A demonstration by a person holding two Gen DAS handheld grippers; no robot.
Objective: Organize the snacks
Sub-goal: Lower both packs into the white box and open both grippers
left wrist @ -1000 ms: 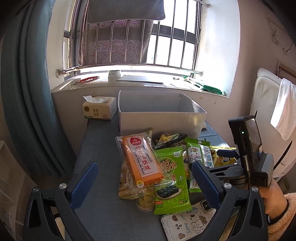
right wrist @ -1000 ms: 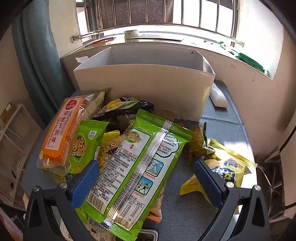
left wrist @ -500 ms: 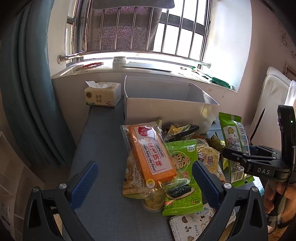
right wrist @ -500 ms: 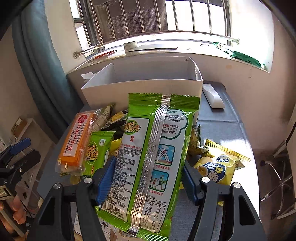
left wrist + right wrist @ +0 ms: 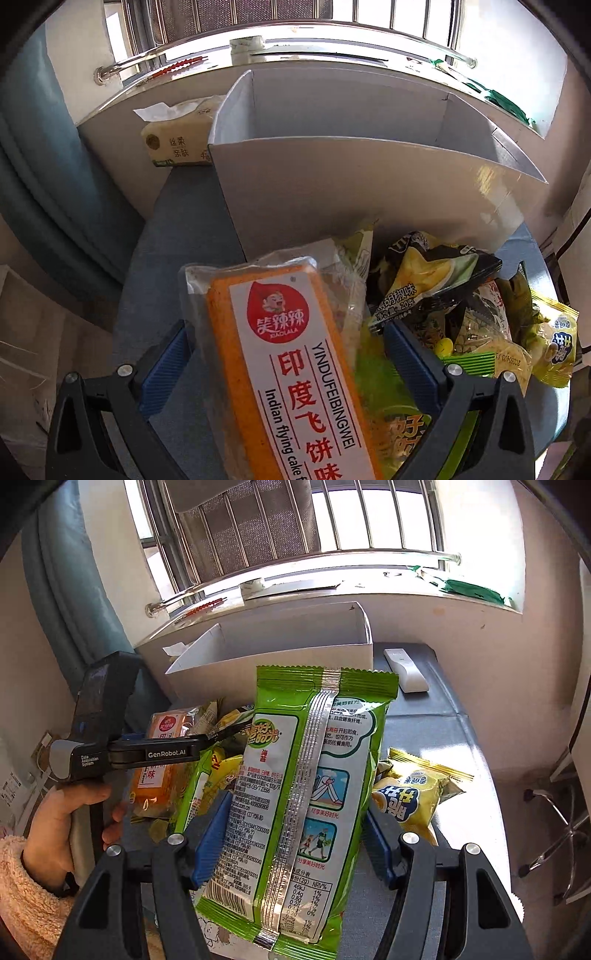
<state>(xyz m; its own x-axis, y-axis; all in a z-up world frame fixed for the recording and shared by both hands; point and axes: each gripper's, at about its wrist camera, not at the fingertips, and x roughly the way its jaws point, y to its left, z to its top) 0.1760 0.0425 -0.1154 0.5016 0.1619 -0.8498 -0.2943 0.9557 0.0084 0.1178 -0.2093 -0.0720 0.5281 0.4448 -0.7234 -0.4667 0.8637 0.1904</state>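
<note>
My right gripper is shut on a green seaweed snack bag and holds it upright above the snack pile. My left gripper straddles the orange flying-cake pack, its blue pads at both sides of the pack; it looks closed on it. The same pack and the left gripper show at the left of the right wrist view. An open white cardboard box stands behind the pile, also seen in the right wrist view.
More snack bags lie on the grey table: a black pepper-flavour bag, yellow bags and green ones. A tissue pack sits left of the box. A white remote lies right of it. The windowsill runs behind.
My left gripper has moved forward and down onto the orange pack and narrowed around it. My right gripper keeps the green bag lifted and has drawn back a little.
</note>
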